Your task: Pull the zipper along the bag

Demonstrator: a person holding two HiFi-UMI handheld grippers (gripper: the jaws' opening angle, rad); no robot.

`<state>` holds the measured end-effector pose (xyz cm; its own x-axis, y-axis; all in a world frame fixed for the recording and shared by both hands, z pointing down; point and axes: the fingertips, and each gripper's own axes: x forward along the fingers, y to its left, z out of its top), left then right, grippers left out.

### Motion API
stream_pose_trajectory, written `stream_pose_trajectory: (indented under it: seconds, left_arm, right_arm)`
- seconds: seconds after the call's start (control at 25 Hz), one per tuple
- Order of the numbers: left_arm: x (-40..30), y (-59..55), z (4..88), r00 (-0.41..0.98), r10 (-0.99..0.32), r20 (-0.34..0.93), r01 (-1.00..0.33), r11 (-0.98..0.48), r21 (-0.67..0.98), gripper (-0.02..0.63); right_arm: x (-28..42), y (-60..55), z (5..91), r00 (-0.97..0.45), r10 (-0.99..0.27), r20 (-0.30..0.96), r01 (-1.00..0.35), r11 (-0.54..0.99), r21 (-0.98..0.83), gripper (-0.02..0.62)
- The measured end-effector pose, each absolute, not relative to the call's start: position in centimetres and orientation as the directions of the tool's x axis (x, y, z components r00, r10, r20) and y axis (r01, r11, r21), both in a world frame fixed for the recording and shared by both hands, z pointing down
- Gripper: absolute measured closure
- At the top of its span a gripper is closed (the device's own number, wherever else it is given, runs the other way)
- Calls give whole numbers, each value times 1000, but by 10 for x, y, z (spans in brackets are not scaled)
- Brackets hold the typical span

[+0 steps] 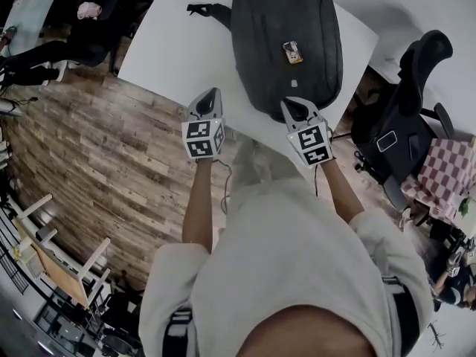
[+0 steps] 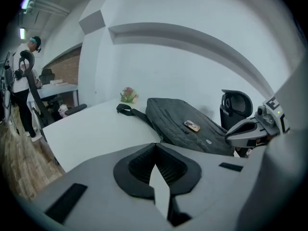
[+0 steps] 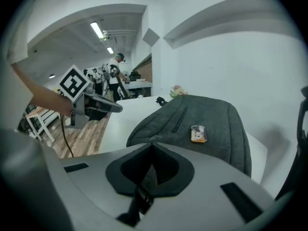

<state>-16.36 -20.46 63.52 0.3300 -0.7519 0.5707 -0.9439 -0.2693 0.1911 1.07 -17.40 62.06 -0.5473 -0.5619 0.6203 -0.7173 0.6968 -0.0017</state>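
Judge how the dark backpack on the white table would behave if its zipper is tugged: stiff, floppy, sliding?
Probably floppy: the backpack is fabric, lying flat, so it may buckle. It likely slides on the smooth table unless pinned. Its loose strap would probably trail.

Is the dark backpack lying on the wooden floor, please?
No, the backpack lies flat on the white table, and the wooden floor is off to the side of it.

The right tool (image 3: pixel 153 147), its 2 jaws pressed together, faces the dark grey bag (image 3: pixel 211 119) lying on the white tabletop (image 3: pixel 120 121).
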Motion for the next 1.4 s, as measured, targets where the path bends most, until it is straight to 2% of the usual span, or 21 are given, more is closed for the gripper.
stream_pose_trajectory:
  seconds: [0.28,0.36,0.48,0.52,0.72,0.92,1.16,1.4]
  left_arm:
    - [-162,-207,640,341,-744,574,-939,-292,179,580]
    - [-162,-209,642,344,-740,578,-938,-303,170,580]
    - [-159,-213,647,351,-726,591,-932,-334,142,581]
    - [-157,-215,648,355,-719,597,-927,-351,130,580]
    - [-149,-224,659,375,-681,629,-902,-426,76,580]
    - [-142,-232,674,391,-635,667,-861,-508,21,580]
    - [-128,-241,691,426,-552,717,-768,-639,-36,577]
    - [-114,-254,711,425,-505,751,-702,-708,-78,490]
  right_arm:
    - [-9,-159,632,-542,-486,686,-527,832,172,560]
    - [-16,-156,635,-554,-450,701,-486,858,166,508]
    - [-24,-151,648,-545,-391,742,-442,886,143,366]
    - [-25,-150,653,-529,-384,756,-431,890,151,354]
    - [-25,-151,673,-466,-371,803,-409,896,177,373]
    - [-27,-150,676,-477,-323,817,-398,909,126,447]
    - [-26,-150,676,-487,-303,819,-401,911,98,468]
    - [-26,-151,676,-497,-287,819,-397,914,79,472]
